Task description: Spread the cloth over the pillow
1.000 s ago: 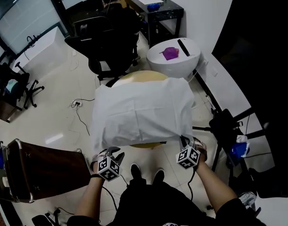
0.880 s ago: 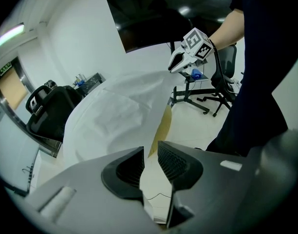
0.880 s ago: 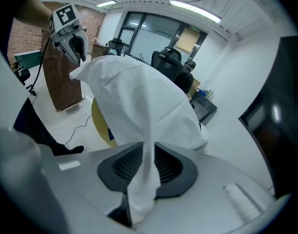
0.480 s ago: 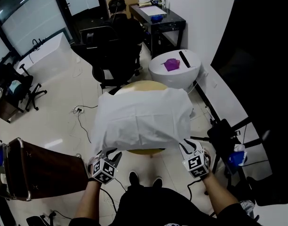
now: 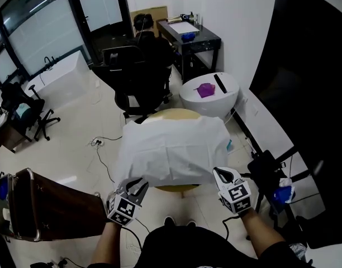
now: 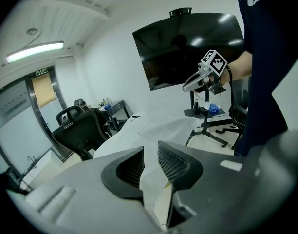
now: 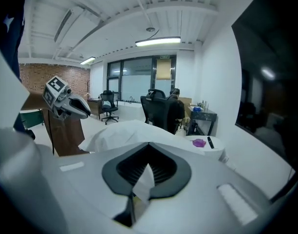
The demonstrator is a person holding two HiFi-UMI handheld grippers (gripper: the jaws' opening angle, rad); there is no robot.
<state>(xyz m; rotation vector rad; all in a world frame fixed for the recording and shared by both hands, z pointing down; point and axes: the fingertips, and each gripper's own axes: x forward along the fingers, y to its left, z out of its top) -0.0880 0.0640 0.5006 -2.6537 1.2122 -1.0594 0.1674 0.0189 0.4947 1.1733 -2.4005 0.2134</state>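
A white cloth [image 5: 174,149] lies draped over a bulky shape on a round yellowish table [image 5: 170,115]; the pillow itself is hidden under it. My left gripper [image 5: 138,184] holds the cloth's near left corner, and the cloth [image 6: 154,130] runs between its jaws. At the near right corner, my right gripper [image 5: 218,173] has just closed, and a fold of cloth [image 7: 143,179] sticks out between its shut jaws. Each gripper shows in the other's view: the right gripper [image 6: 190,84] and the left gripper [image 7: 85,112] hang raised over the cloth's near edge.
A black office chair [image 5: 140,66] stands behind the table. A white round stand [image 5: 210,94] with a purple item is at the back right. A brown wooden case [image 5: 48,205] is at the near left, a black tripod stand [image 5: 266,169] at the near right.
Both grippers have risen with the cloth's near corners in them, and the near edge has lifted off the table's front. The cloth looks pulled tighter toward me.
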